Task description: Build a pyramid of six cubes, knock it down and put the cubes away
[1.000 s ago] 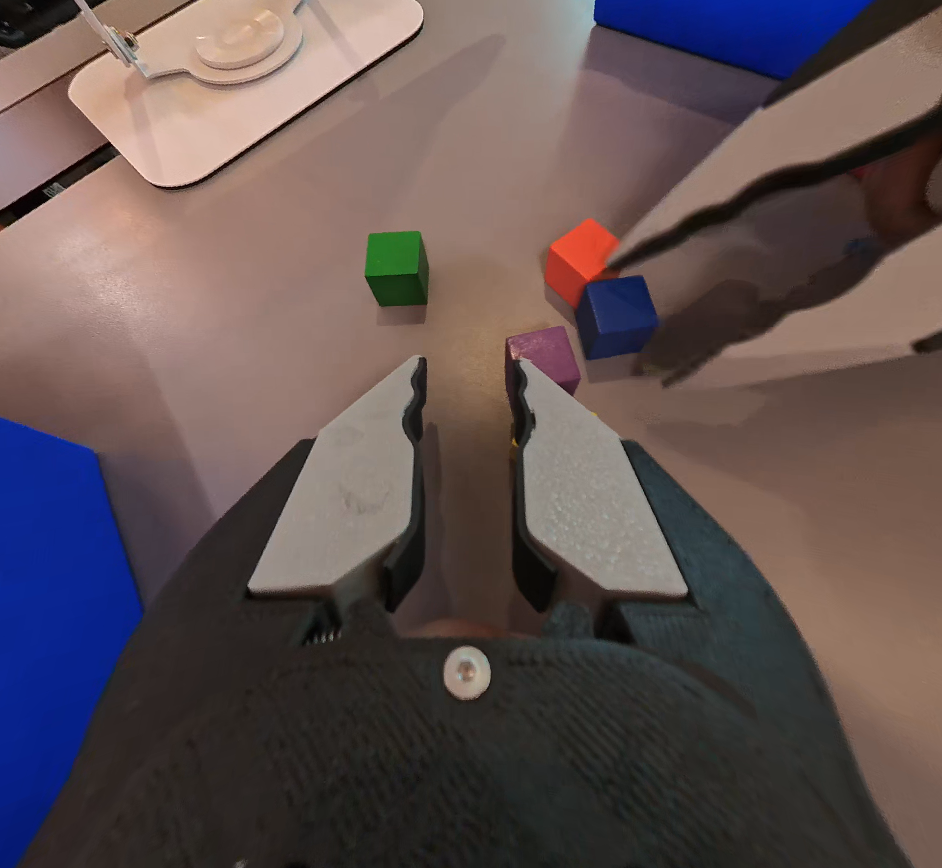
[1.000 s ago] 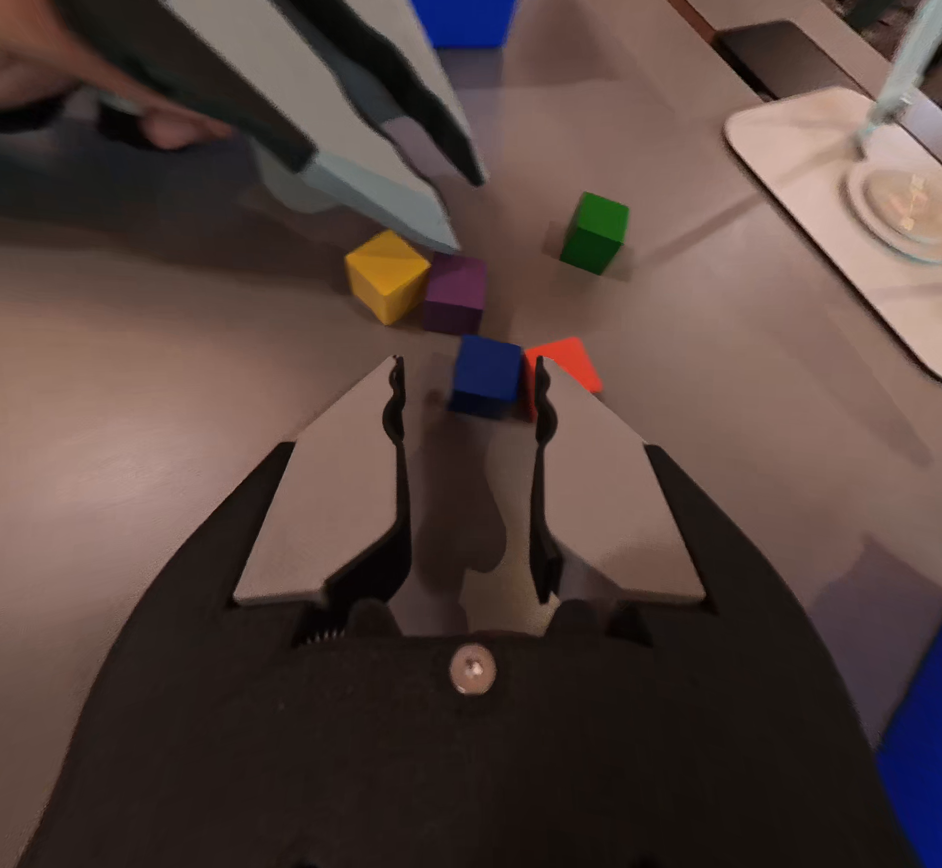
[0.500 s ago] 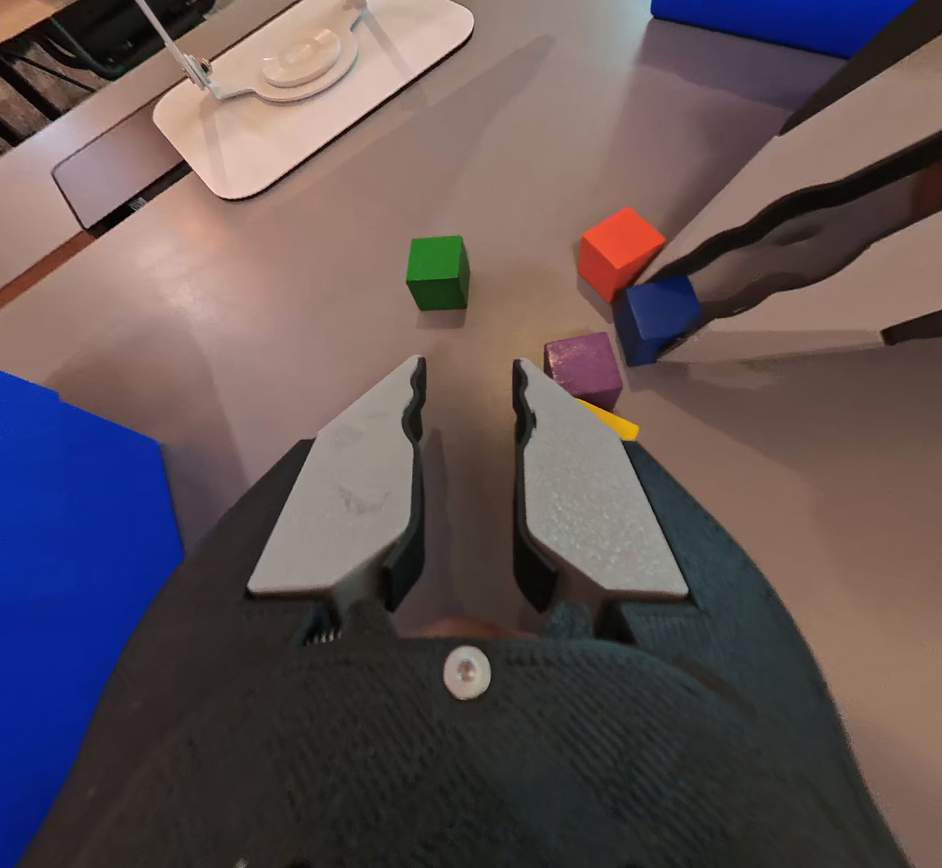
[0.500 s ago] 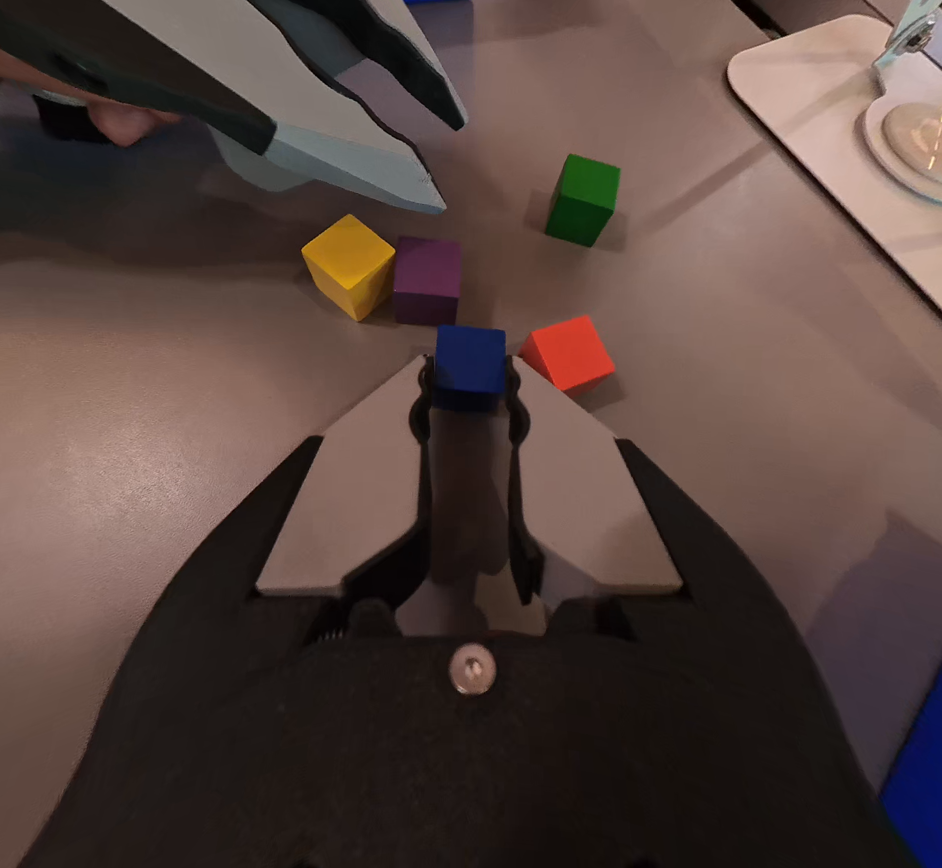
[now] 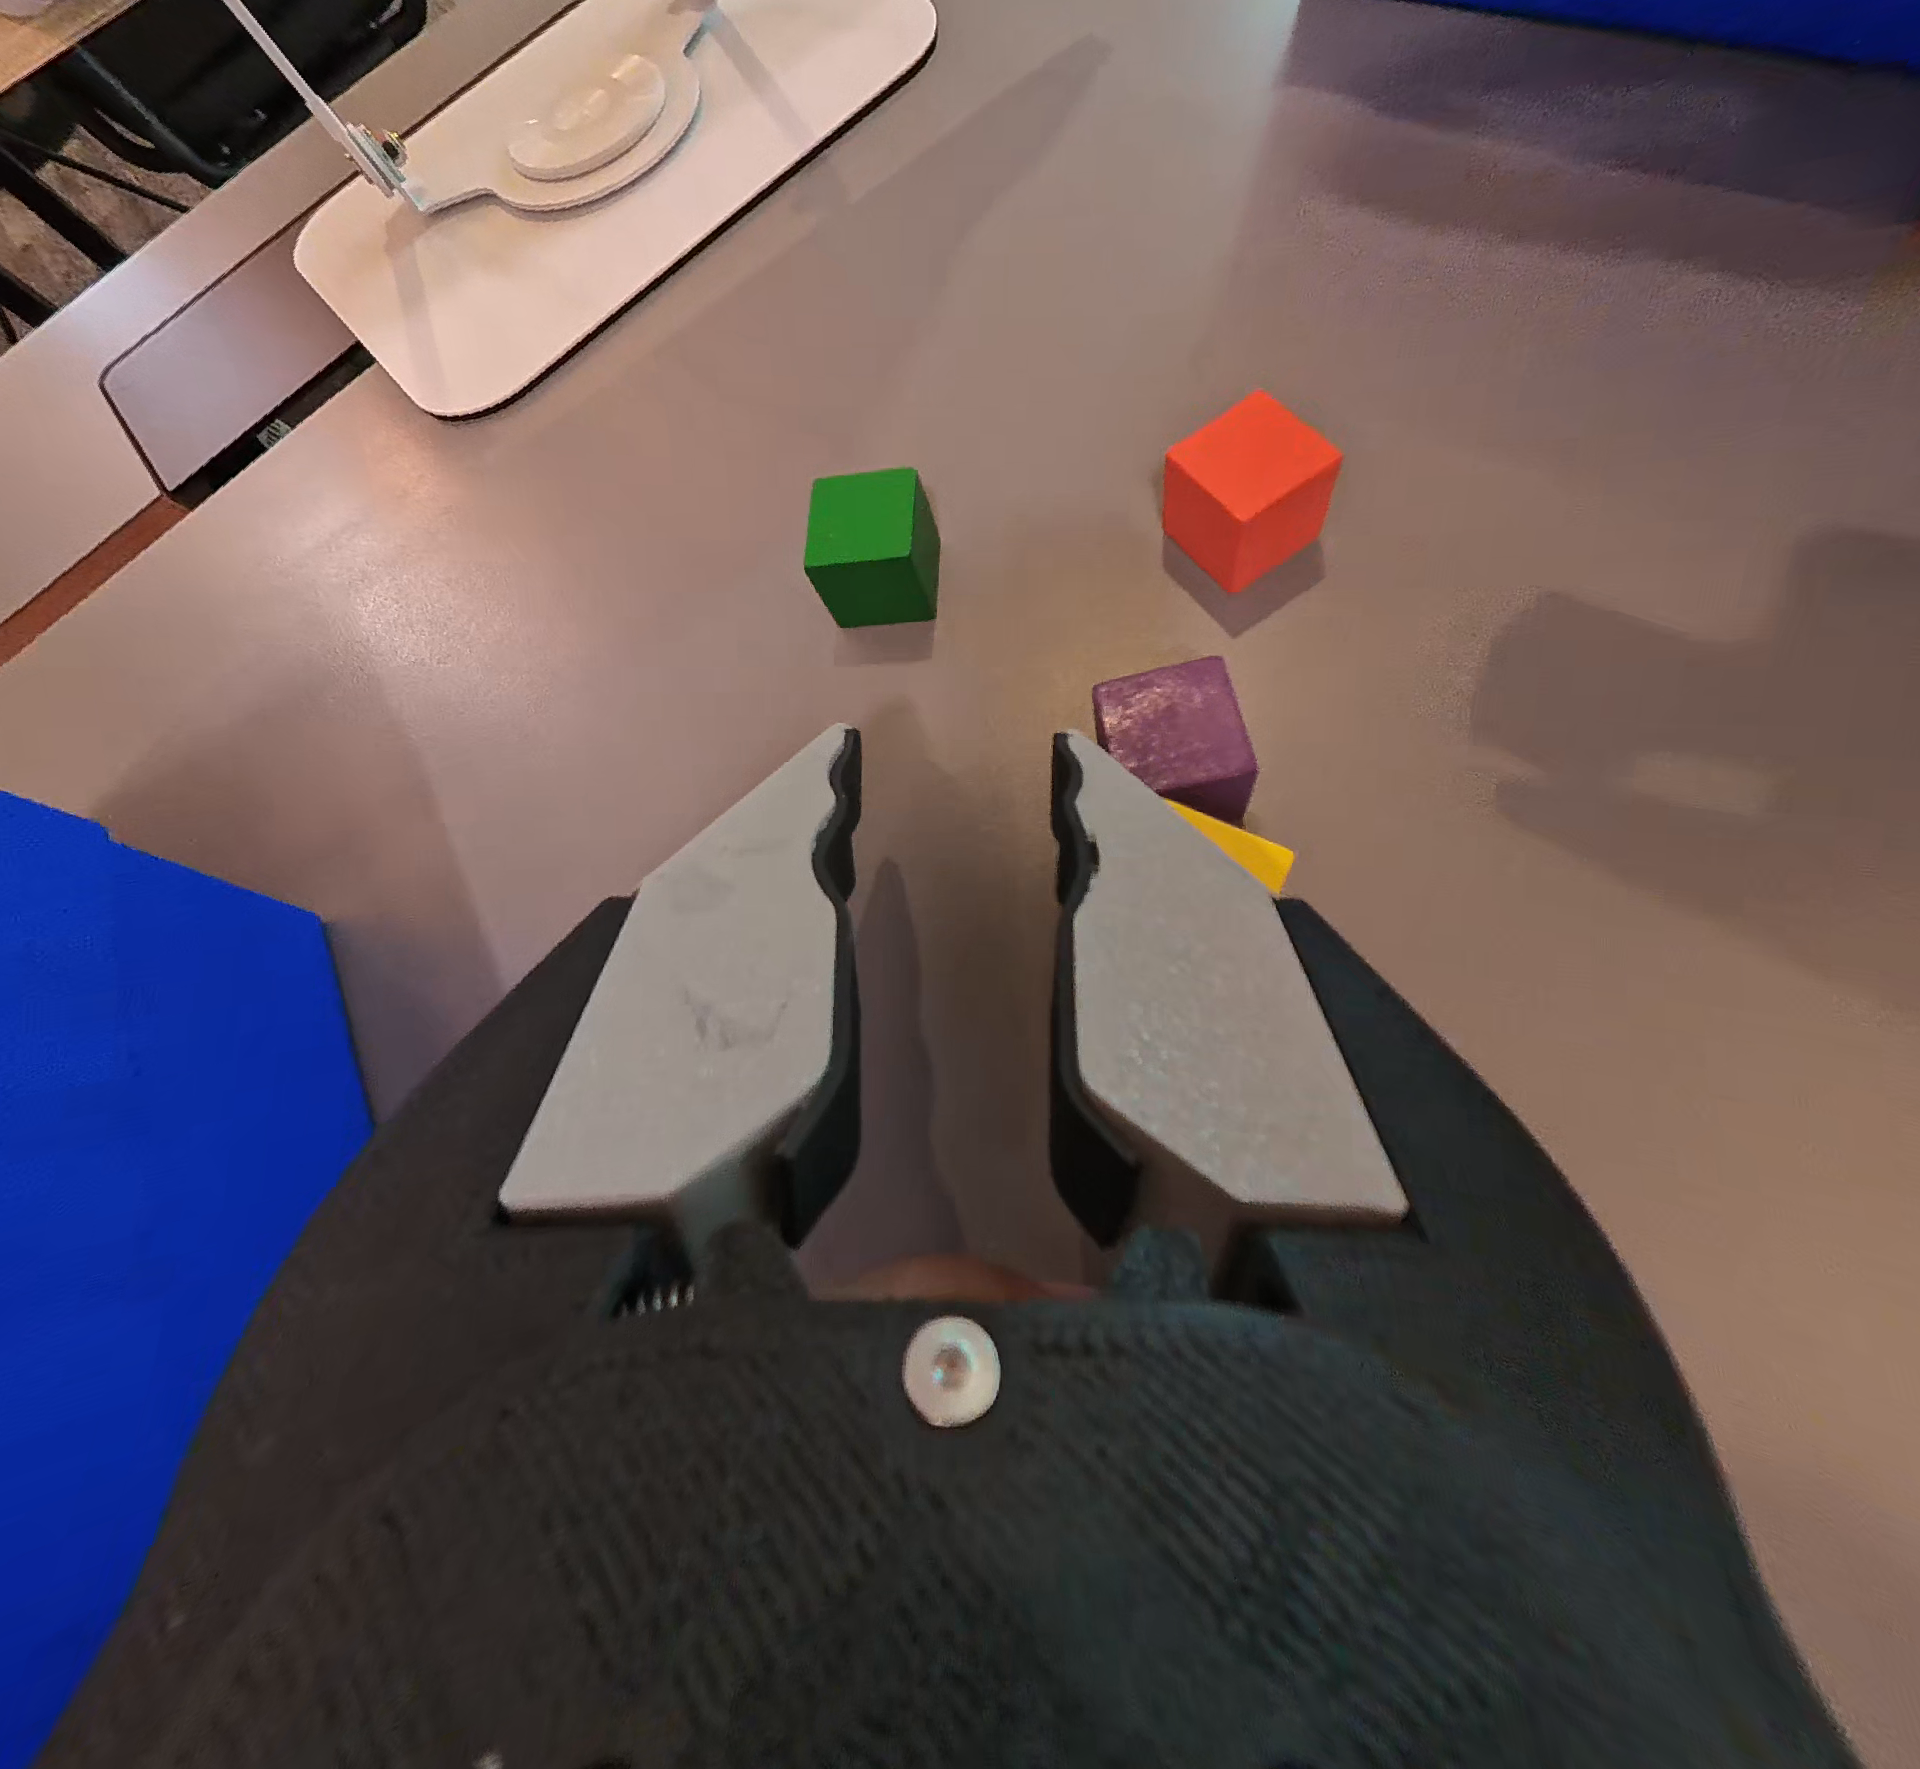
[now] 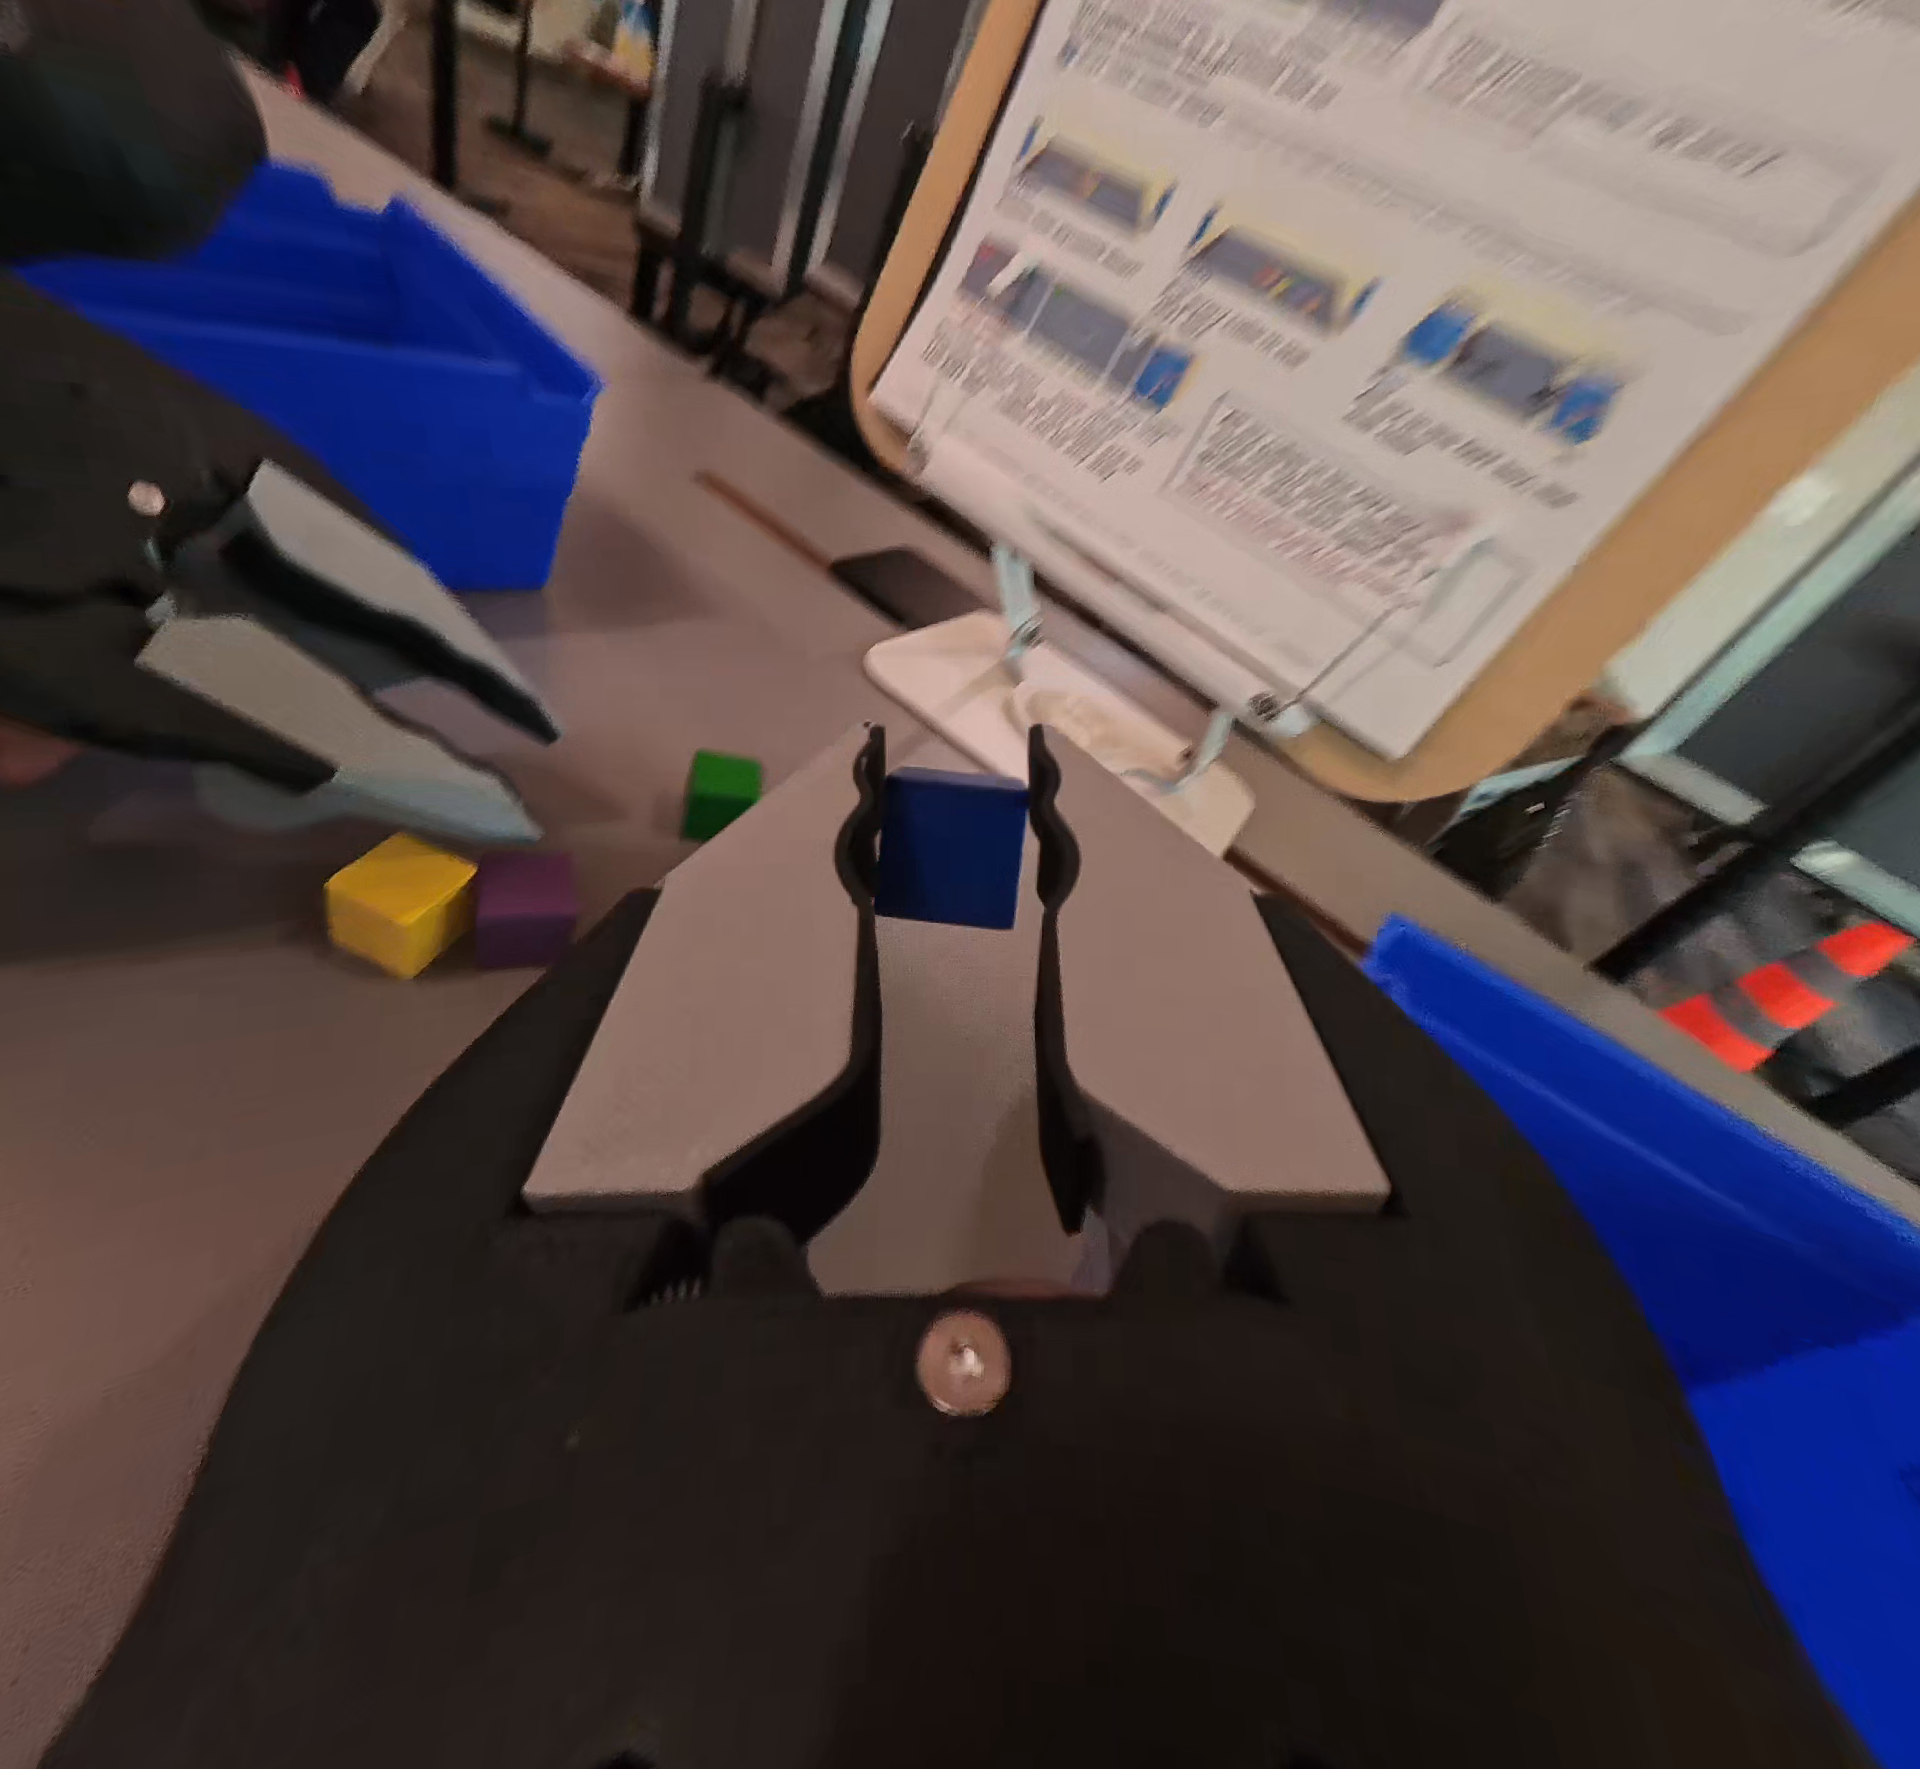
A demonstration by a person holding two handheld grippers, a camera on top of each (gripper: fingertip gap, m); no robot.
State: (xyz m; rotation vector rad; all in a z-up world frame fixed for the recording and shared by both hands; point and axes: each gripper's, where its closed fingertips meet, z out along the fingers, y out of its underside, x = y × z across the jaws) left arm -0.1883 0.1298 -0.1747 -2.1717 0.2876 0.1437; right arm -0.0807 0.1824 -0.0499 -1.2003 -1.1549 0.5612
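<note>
Judging by the loose cubes, the pyramid is down and the putting-away is under way. From the left in the left wrist view: the left gripper (image 5: 954, 789) hovers with its jaws apart and nothing between them, the green cube (image 5: 873, 547) sits alone on the table (image 5: 520, 680), the purple cube (image 5: 1176, 732) touches the yellow cube (image 5: 1242, 855), and the orange cube (image 5: 1251, 488) lies apart. The right gripper (image 6: 953, 820) is clamped on the blue cube (image 6: 951, 846), lifted clear (a blue bin (image 6: 1662, 1200) lies to its right). Four cubes remain out; a sixth is not visible.
</note>
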